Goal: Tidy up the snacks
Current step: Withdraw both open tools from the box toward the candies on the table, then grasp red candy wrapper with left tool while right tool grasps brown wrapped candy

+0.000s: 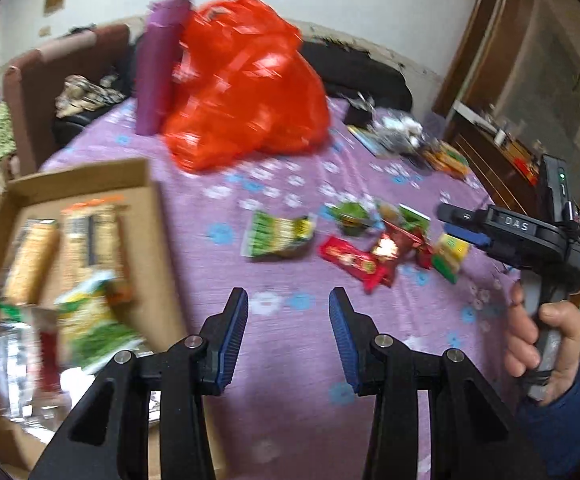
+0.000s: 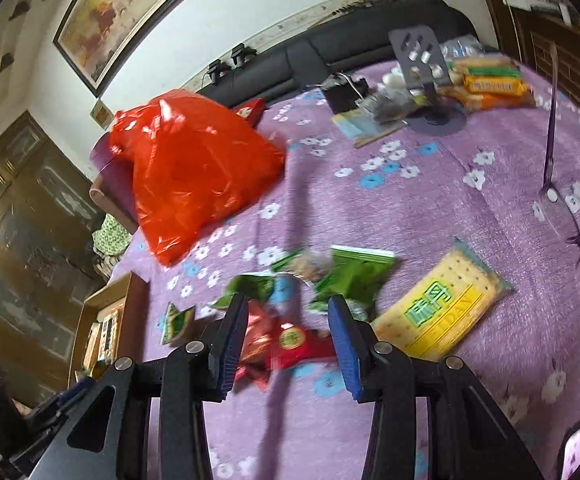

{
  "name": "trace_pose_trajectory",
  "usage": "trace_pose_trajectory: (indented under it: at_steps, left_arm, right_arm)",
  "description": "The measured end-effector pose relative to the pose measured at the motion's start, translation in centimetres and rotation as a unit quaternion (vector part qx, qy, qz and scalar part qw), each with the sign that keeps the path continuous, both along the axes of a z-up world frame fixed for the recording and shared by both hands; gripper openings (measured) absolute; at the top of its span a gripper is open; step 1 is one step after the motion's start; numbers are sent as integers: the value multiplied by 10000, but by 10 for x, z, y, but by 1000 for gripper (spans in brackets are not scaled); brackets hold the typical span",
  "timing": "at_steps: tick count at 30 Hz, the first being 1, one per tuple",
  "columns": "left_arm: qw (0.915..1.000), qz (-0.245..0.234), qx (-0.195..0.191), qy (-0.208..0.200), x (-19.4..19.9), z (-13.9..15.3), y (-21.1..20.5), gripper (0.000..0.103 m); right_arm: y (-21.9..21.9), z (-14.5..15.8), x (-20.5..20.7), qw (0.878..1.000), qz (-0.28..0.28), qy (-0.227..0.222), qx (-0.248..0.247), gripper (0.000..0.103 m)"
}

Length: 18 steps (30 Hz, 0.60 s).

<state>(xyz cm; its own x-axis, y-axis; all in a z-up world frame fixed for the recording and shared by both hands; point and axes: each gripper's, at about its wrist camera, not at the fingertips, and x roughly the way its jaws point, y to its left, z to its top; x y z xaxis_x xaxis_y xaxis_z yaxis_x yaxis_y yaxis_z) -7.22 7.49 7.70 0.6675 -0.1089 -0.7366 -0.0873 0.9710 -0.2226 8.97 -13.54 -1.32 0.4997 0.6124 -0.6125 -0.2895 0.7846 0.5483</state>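
Since both the left tool (image 1: 288,306) and right tool (image 2: 288,314) gape empty, overlapping snack packets (image 2: 290,342) mid-bed could be grabbed together.

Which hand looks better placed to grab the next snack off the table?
Probably the right gripper: it is open above the red packet, while the left gripper faces bare cloth.

Left gripper (image 1: 288,304) over purple flowered cloth (image 1: 290,380), jaws apart, nothing between. Cardboard box (image 1: 146,188) at left, snack packs inside, blurred. Red plastic bag (image 1: 242,88) behind. Loose snack packets (image 1: 354,240) scattered mid-cloth. Right gripper (image 1: 456,220) at right edge, held by hand (image 1: 546,344), blue sleeve.
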Motion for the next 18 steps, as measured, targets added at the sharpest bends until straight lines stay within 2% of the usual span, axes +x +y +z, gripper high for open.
trace_pose_trajectory:
  at_steps: [4, 7, 10, 11, 14, 18]
  left_arm:
    - [9993, -179, -102, 300, 32, -14, -25, 42]
    - [9985, -183, -271, 444, 52, -20, -33, 42]
    - [9981, -136, -335, 506, 66, -23, -37, 45]
    - [9979, -81, -351, 537, 72, -25, -37, 45]
    - [9979, 46, -177, 626, 86, -31, -40, 45]
    - [9975, 28, 14, 708, 96, -42, -44, 45]
  right_arm:
    - [9, -14, 8, 9996, 275, 90, 51, 45]
    - [21, -17, 3, 9980, 597, 147, -129, 45]
    - [25, -18, -5, 9874, 1374, 682, 381, 47]
    - [21, -15, -7, 9873, 1341, 659, 540, 47]
    - [10, -7, -6, 9946, 895, 438, 296, 48]
    - [2, -14, 0, 9937, 799, 636, 471, 48]
